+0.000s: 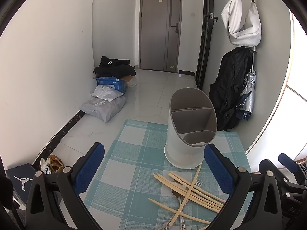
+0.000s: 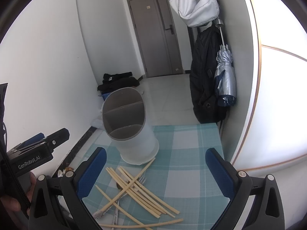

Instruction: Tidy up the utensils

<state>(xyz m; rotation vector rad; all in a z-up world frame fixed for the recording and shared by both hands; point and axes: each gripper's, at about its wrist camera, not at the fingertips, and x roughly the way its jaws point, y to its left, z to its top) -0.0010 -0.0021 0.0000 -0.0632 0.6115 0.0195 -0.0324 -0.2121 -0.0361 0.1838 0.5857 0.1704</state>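
Right now the chopsticks [image 2: 138, 189] lie in a loose, crossed heap on the checked table [image 2: 182, 143], low between the jaws of your right gripper [image 2: 155, 172] and toward its left jaw. Under them you can see a fork [image 2: 141, 180] and a spoon [image 1: 175, 191], whose patterned handles run back toward you. One chopstick leans its tip against the foot of the white utensil holder [image 2: 134, 134], which stands upright just beyond the heap, its divided openings empty and facing you.

Both sets of jaws stand wide open and hold nothing. For your left gripper [image 1: 154, 168] the heap sits low and close to its right jaw, with the holder just ahead of that jaw.

Nothing is sorted yet, so the step in hand looks like a first pick. Take a top chopstick, not one pinned beneath the others. Close across its width near the middle so it hangs balanced. Lift straight up first, or you will probably drag the crossed sticks along. Leave the fork and spoon until the sticks above them are gone. Tip each piece upright before lowering it into a compartment.
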